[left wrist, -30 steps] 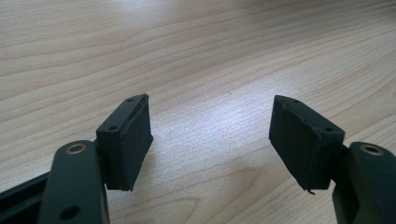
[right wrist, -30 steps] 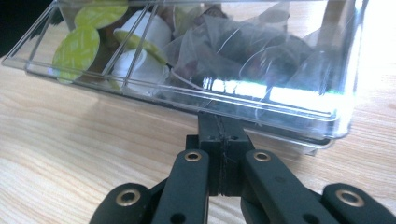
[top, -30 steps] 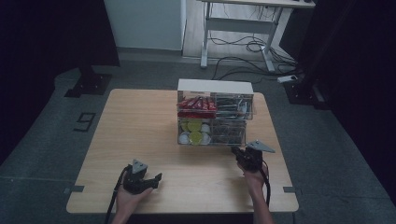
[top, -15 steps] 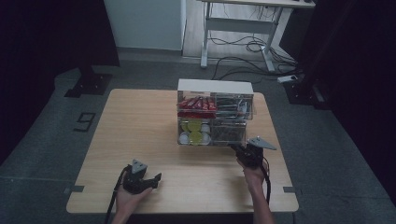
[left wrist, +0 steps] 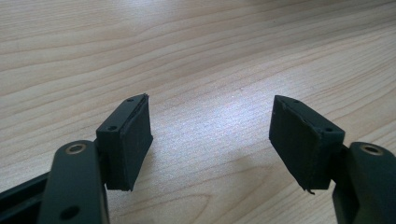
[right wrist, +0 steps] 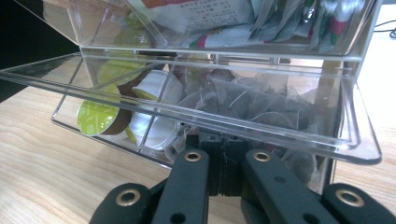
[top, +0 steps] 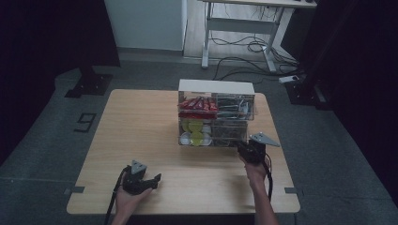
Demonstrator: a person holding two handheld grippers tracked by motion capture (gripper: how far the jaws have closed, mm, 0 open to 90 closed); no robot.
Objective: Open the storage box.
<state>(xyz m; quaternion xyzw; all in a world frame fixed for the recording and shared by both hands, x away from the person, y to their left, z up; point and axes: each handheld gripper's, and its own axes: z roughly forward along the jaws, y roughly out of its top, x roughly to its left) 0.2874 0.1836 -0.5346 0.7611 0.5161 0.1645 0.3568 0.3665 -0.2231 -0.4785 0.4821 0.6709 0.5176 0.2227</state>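
A clear plastic organiser [top: 216, 87] stands on the wooden table [top: 141, 126], right of centre. It holds red packets [top: 197, 104], sachets [top: 233, 106], green and white capsules [top: 195, 133] and tea bags [top: 226, 134]. My right gripper [top: 241, 146] is at its lower right compartment. In the right gripper view, that gripper [right wrist: 222, 140] is shut, its tips under a raised clear flap [right wrist: 280, 133] and against the tea bags [right wrist: 243, 102]. I cannot make out anything pinched between them. My left gripper [top: 155, 180] rests near the front edge, open and holding nothing [left wrist: 210, 126].
Green-lidded capsules [right wrist: 95, 116] lie in the compartment beside the tea bags, with sachets [right wrist: 233, 23] above. Bare table spreads left of the organiser. Beyond the table stand a desk frame [top: 239, 28] and floor cables [top: 244, 47].
My right gripper has edged slightly closer to the organiser's lower right compartment. The left gripper has stayed where it was.
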